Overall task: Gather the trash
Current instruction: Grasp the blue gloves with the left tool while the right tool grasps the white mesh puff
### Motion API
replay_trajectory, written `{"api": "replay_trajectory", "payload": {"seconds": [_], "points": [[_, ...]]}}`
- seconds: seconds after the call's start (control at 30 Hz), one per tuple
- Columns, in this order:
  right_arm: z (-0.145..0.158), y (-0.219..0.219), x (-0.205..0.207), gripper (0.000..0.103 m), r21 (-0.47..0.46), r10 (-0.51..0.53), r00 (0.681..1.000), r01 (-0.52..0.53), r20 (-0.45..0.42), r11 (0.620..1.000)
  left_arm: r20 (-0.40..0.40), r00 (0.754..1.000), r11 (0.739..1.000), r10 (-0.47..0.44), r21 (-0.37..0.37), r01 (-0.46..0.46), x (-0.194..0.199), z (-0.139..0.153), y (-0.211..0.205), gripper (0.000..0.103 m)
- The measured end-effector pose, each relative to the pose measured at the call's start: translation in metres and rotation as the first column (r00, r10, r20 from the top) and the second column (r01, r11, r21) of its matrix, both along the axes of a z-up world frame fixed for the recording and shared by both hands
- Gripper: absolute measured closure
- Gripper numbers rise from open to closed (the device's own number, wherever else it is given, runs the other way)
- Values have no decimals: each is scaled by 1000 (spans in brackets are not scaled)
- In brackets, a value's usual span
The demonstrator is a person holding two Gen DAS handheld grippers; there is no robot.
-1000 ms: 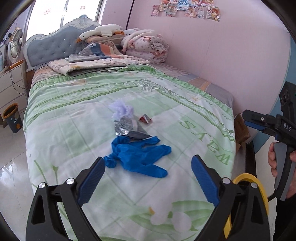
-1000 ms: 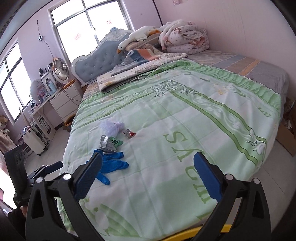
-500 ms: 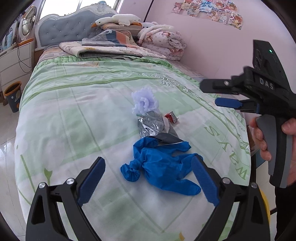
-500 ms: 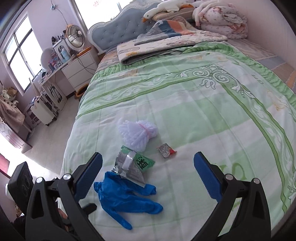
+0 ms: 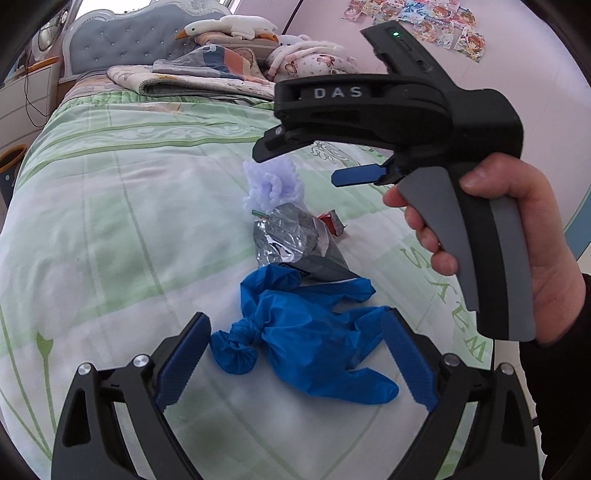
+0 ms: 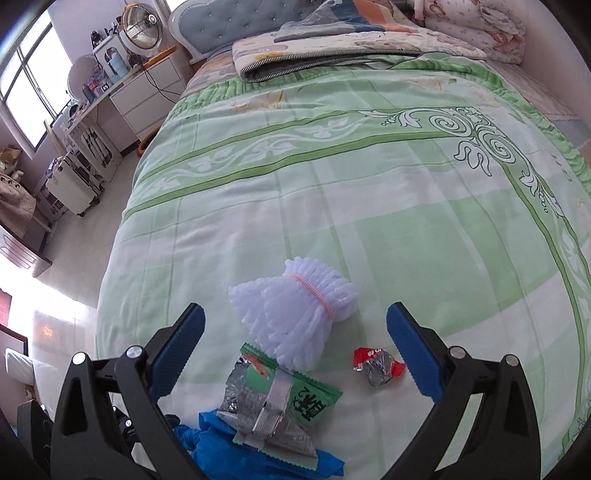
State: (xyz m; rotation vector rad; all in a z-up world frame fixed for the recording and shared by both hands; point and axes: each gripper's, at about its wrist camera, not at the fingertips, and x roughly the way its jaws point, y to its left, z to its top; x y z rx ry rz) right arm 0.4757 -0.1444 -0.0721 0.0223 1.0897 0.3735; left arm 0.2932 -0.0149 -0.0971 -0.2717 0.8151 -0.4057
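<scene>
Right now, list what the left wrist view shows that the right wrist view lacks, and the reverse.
Left only: the right gripper held in a hand, a goose toy, wall stickers.
Right only: a fan, a white dresser, windows.
Both: blue gloves, foil wrapper, foam net, red wrapper, green bedspread.

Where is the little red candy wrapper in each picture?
Left wrist view: the red candy wrapper peeks out right of the silver snack bag, near the picture's middle.
Right wrist view: it lies lower right of centre, beside the right finger.
Shared landmark: the white foam net.
</scene>
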Motion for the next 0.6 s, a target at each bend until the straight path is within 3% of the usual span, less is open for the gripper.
{"api": "replay_trajectory", "payload": {"seconds": [0.13, 0.23, 0.3, 0.33, 0.6], "points": [[-15, 0, 7, 8, 4, -4, 999, 4, -34, 1000, -11, 1000, 1000, -13, -26, 13, 3, -3, -1, 18], [-24, -1, 11, 9, 4, -15, 998, 16, -57, 1000, -20, 999, 999, -33, -33, 32, 4, -6, -3, 28], [-29, -1, 13, 19, -5, -14, 998, 13, -63, 1000, -16, 999, 998, -46, -39, 45, 3, -8, -4, 39], [-31, -1, 14, 29, -13, -11, 998, 10, -66, 1000, -18, 998, 997, -58, -46, 57, 3, -8, -4, 42], [-38, 1, 19, 46, 5, -19, 996, 20, -86, 1000, -9, 993, 991, -119, -55, 119, -1, -9, -13, 68]]}}
